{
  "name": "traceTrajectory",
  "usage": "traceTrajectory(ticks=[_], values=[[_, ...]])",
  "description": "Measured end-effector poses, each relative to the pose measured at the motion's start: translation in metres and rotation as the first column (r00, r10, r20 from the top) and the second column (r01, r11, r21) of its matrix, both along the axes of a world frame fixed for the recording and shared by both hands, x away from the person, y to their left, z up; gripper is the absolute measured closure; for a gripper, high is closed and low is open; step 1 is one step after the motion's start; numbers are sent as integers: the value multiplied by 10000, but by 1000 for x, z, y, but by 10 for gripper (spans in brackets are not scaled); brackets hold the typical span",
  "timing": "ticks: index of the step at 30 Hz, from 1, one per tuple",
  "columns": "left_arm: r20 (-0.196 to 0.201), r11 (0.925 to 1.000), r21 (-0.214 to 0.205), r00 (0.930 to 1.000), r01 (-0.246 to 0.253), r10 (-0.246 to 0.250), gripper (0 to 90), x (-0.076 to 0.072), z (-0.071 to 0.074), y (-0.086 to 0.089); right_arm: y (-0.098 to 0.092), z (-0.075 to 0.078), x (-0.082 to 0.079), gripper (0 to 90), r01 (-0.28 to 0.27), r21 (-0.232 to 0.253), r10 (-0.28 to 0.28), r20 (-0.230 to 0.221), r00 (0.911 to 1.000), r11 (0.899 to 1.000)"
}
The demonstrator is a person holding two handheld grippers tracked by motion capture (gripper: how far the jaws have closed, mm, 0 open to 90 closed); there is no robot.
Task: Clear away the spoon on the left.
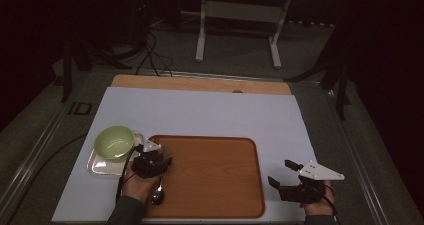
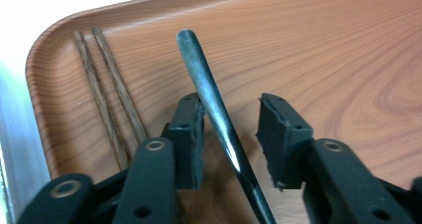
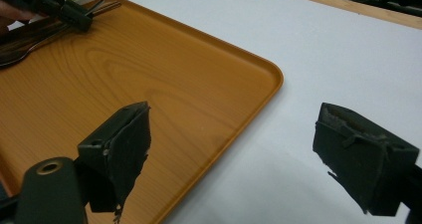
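Spoon (image 2: 219, 119) lies between left tool's (image 2: 230, 134) parted jaws.

High view: set above your side of the table, facing forward and down, far enough to take in the whole wooden tray (image 1: 210, 177) at lower centre. Left gripper view: very close, looking along your jaws onto the tray's (image 2: 318, 50) rounded corner at upper left. Right gripper view: close and low, looking across the tray's (image 3: 149, 84) right edge; your left gripper (image 3: 74, 12) sits upper left.
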State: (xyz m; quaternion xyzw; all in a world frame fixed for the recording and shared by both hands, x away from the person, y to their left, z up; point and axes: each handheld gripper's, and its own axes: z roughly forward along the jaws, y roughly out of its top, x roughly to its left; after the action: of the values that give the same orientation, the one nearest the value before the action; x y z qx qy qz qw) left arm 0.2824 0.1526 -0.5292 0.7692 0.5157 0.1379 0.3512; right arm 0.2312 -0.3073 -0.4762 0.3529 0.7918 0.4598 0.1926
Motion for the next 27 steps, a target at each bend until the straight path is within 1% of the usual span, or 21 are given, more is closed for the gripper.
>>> traceTrajectory(ticks=[1, 2, 3, 4, 5, 6, 7, 8, 9, 11, 12, 15, 16, 18, 21, 22, 25, 27], values=[[0, 10000, 0, 10000, 0, 0, 587, 0, 0, 0, 0, 0, 0, 146, 0, 0, 0, 0, 10000, 10000], [33, 10000, 64, 10000, 40, -40, 587, 0, 0, 0, 0, 0, 0, 146, -1, -1, 1, -1, 10000, 10000], [82, 9998, 135, 9999, 128, -129, 533, 0, 0, -1, 0, 0, 0, 146, 2, -1, -2, -2, 10000, 10000], [82, 9998, 135, 9999, 128, -129, 520, 0, 0, -1, 0, 0, 0, 146, 2, -1, -2, -2, 10000, 10000], [175, 9989, 374, 9994, 290, -297, 508, 1, 0, -2, 0, 0, 0, 145, -4, 0, 4, -12, 10000, 10000], [175, 9989, 374, 9994, 290, -297, 482, 1, 0, -2, 0, 0, 0, 145, -4, 0, 4, -12, 10000, 10000], [263, 9983, 516, 9993, 259, -273, 482, 1, 0, -3, 0, 0, 0, 145, -7, -3, 7, -14, 10000, 10000], [248, 9983, 522, 9994, 248, -261, 466, 1, 0, -3, 0, 0, 0, 146, -6, -4, 6, -14, 10000, 10000], [230, 9982, 554, 9994, 243, -256, 429, 2, 0, -3, 0, 0, 0, 145, -4, 0, 4, -11, 10000, 10000], [282, 9974, 664, 9992, 261, -280, 403, 4, 1, -3, 0, 0, 0, 146, -14, -5, 14, -18, 10000, 10000], [332, 9975, 649, 9990, 271, -293, 389, 4, 2, -3, 0, 0, 0, 145, -14, 2, 14, -19, 10000, 10000], [483, 9982, 510, 9982, 330, -355, 388, 4, 6, -2, 0, 0, 0, 146, 5, 4, -5, -22, 10000, 10000], [590, 9986, 428, 9977, 320, -345, 389, 3, 8, -1, 0, 0, 0, 146, 5, 1, -5, -16, 10000, 10000], [635, 9991, 291, 9975, 297, -315, 393, 2, 10, 1, 0, 0, 0, 145, 1, 3, -1, -22, 10000, 10000], [729, 9994, 210, 9969, 274, -289, 396, 1, 12, 4, 0, 0, 0, 146, -22, -11, 22, -3, 10000, 10000], [800, 9996, 114, 9964, 276, -285, 397, -1, 14, 5, 0, 0, 0, 146, -22, -14, 22, -1, 10000, 10000], [905, 9994, 134, 9954, 306, -317, 404, -2, 18, 7, 0, 0, 0, 146, -10, -10, 10, -4, 10000, 10000], [1045, 9995, 78, 9940, 308, -314, 404, -4, 24, 9, 0, 0, 0, 146, -6, -13, 6, -5, 10000, 10000]])
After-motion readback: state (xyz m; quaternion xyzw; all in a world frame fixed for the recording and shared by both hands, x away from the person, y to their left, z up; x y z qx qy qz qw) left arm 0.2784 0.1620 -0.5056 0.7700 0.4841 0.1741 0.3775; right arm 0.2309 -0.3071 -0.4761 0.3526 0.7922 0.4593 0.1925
